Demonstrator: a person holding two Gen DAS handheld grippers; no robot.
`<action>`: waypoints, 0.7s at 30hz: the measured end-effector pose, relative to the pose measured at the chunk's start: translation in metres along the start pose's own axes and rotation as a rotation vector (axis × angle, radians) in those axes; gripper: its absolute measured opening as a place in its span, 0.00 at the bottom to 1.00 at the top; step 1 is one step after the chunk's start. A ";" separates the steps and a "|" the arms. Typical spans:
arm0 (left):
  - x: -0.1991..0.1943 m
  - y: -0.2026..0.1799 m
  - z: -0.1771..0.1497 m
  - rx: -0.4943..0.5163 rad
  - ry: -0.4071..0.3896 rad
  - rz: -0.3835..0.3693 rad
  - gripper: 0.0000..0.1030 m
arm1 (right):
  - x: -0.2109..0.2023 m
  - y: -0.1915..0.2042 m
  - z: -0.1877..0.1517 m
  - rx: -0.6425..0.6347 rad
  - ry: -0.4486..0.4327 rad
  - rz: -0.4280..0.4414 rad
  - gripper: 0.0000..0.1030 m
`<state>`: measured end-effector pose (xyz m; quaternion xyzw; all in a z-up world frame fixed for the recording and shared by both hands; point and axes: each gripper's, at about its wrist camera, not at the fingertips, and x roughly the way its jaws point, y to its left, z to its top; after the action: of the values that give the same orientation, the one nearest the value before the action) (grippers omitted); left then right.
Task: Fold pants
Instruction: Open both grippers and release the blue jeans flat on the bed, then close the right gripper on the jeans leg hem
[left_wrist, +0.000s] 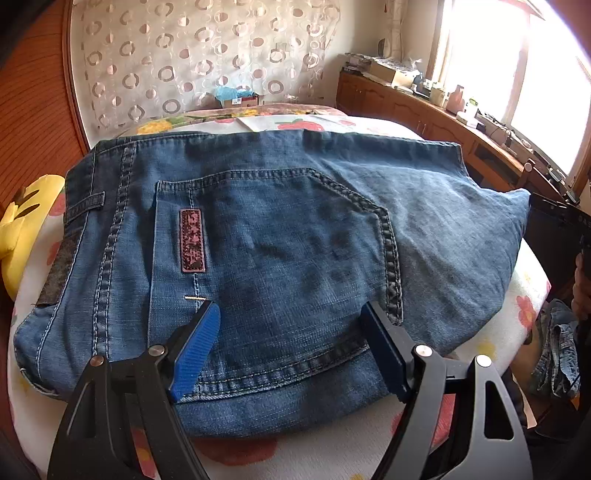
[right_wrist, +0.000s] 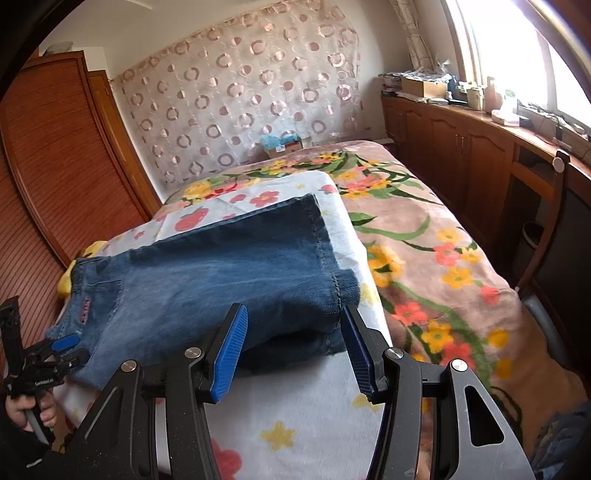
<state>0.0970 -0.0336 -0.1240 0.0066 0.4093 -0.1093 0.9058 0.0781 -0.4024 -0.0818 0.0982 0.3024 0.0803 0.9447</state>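
Note:
A pair of blue jeans (left_wrist: 288, 236) lies folded on a white flowered sheet on the bed, back pocket and a dark red label up. My left gripper (left_wrist: 290, 314) is open just above the pocket's near edge, holding nothing. In the right wrist view the jeans (right_wrist: 221, 273) stretch from the waist at left to the leg hems at right. My right gripper (right_wrist: 293, 317) is open over the near hem end, empty. The left gripper (right_wrist: 62, 347) also shows at the waist end, held by a hand.
A yellow plush toy (left_wrist: 26, 229) lies left of the waist. A pink flowered blanket (right_wrist: 436, 258) covers the bed's right side. Wooden cabinets (right_wrist: 461, 147) with clutter run under the window. A wooden wardrobe (right_wrist: 55, 166) stands left. More denim (left_wrist: 557, 354) lies off the right edge.

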 end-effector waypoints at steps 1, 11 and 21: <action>0.000 0.000 -0.001 0.000 -0.003 0.000 0.77 | 0.001 -0.001 0.001 0.003 0.000 -0.004 0.53; -0.020 0.005 0.008 -0.025 -0.035 0.017 0.77 | 0.018 -0.001 0.004 0.005 0.017 0.018 0.18; -0.065 0.025 0.019 -0.053 -0.139 0.063 0.77 | 0.001 0.041 0.030 -0.096 -0.080 0.070 0.04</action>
<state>0.0741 0.0014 -0.0655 -0.0120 0.3476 -0.0703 0.9349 0.0932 -0.3669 -0.0489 0.0666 0.2565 0.1238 0.9563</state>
